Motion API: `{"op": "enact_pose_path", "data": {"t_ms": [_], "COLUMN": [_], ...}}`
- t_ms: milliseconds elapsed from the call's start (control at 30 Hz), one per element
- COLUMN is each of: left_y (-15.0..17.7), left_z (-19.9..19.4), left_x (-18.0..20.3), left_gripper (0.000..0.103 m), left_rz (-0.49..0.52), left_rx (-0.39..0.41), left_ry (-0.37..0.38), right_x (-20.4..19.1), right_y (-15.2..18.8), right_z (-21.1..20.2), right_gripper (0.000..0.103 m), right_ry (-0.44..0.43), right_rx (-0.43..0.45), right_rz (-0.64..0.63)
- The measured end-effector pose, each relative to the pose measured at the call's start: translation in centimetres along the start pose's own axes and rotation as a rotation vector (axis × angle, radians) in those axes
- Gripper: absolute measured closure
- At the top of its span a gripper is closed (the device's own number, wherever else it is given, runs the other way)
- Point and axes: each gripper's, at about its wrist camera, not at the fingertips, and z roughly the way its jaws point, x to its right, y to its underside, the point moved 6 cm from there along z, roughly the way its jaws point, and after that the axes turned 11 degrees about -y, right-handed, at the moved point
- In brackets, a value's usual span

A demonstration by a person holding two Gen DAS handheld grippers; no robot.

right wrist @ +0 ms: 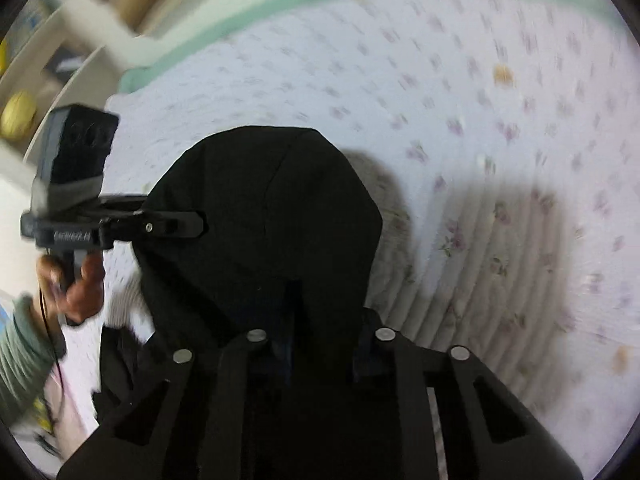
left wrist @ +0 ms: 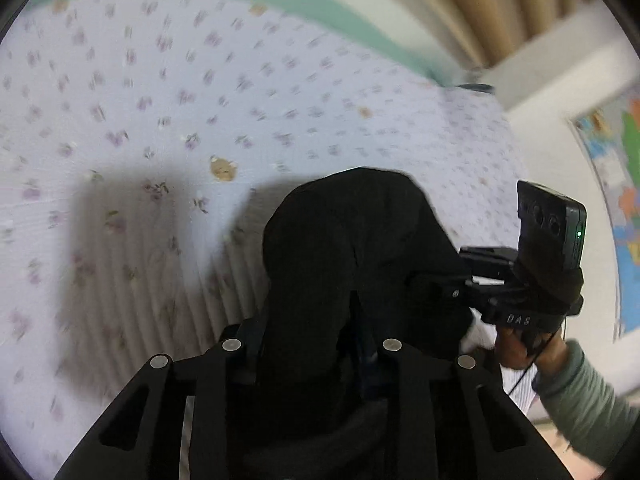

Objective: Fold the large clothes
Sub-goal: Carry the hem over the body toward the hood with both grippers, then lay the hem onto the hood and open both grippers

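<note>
A black garment point(left wrist: 360, 248) hangs bunched in the air above a white floral bedsheet point(left wrist: 160, 100). My left gripper point(left wrist: 312, 344) is shut on the garment, whose cloth drapes over and hides the fingertips. My right gripper point(right wrist: 320, 340) is shut on the same garment point(right wrist: 264, 216), fingertips also covered. In the left wrist view the right gripper point(left wrist: 436, 284) reaches in from the right, clamped on the cloth. In the right wrist view the left gripper point(right wrist: 192, 224) comes in from the left, clamped on the cloth. Both views are motion-blurred.
The bedsheet point(right wrist: 500, 120) fills both views, with the garment's shadow on it. A green bed edge point(left wrist: 320, 12) and beige curtain point(left wrist: 500, 8) lie beyond. A map poster point(left wrist: 616, 184) hangs on the right wall. Shelves with a yellow ball point(right wrist: 18, 116) stand at left.
</note>
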Motion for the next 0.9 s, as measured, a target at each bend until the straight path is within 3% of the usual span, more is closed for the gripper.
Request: {"op": "enact_pose_path", "data": {"t_ms": [233,367,500,633,800,900], "left_y": [7.3,13.8,21.0,28.0,35.2,37.4], "left_z": [-10.7,-14.7,-16.7,-15.6,-8.7,-8.8], "left_x": [6.6,10.4,13.4,15.5,13.4,14.1], "left_gripper": [0.072,0.072,0.072,0.072,0.07,0.066], "left_rz": [0.137,0.183,0.226,0.232,0.154,0.201], "left_rx": [0.14,0.159,0.128,0.077,-0.057,-0.017], "left_ry": [-0.023,-0.059,-0.092,-0.144,-0.288,-0.39], "right_x": [-10.1,-14.5,-18.6,-19.5,-17.4,-17.4], "right_y": [5.5,10.4,17.2,23.3,29.9,31.6], "right_z": [-7.6,-10.4,-11.6,-10.9,-6.4,-6.4], "right_gripper": [0.082,0.082,0.082,0.082,0.08,0.076], "right_ry": [0.072,0.097,0.141,0.161,0.189,0.204], "right_rx": [0.09,0.1,0.082,0.052,-0.046,-0.057], "right_rz": [-0.183,-0.213,-0.237,-0.187,-0.061,0.002]}}
